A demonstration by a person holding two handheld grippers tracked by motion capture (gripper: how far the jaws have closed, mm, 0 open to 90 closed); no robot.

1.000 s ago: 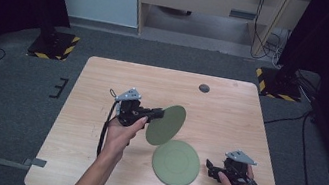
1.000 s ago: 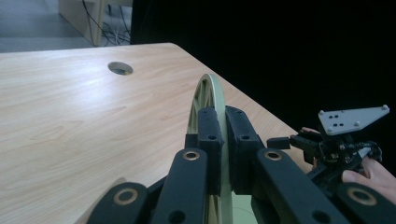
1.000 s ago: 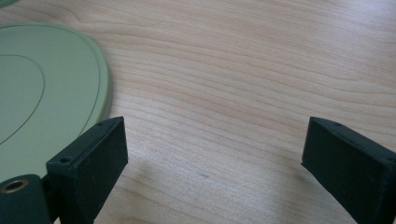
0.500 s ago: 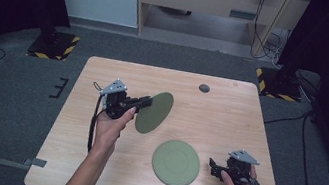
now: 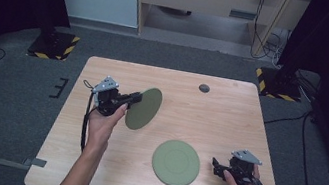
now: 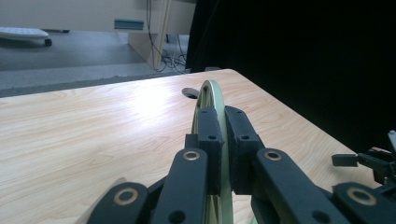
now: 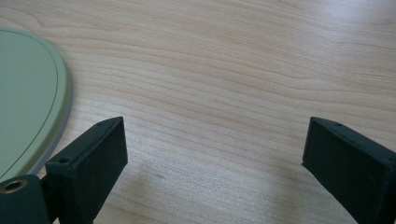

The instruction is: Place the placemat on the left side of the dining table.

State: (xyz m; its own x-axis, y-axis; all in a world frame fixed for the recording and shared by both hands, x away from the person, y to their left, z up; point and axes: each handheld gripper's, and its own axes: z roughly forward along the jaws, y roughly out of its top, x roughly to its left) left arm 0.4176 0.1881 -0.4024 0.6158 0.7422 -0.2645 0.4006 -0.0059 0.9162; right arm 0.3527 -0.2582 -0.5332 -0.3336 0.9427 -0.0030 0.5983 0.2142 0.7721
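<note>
The wooden table (image 5: 229, 118) fills the middle of the high view, pale grain running side to side, dark carpet all round it. On it, towards your near edge and a little right of centre, a green plate (image 5: 175, 163) lies flat. A second green plate (image 5: 144, 108) is up in the air over the left half of the table, tilted steeply so you see its face almost side-on, well apart from the flat one.

Your left gripper (image 5: 135, 100) has that raised plate by its rim. In the left gripper view the two black pads are pressed tight on either side of the thin pale edge (image 6: 212, 100), the plate standing upright between them, clear of the wood. Your left hand (image 5: 102, 125) sits under the gripper body, forearm coming in from the bottom edge.

Your right gripper (image 5: 216, 165) rests low near the table's right front corner, just beside the flat plate and pointing at it. In the right gripper view its pads stand wide apart with bare wood between them, gripping nothing, and the flat plate's rim (image 7: 56, 116) curves in at the left.

Far back sits a small dark round disc (image 5: 204, 88).
</note>
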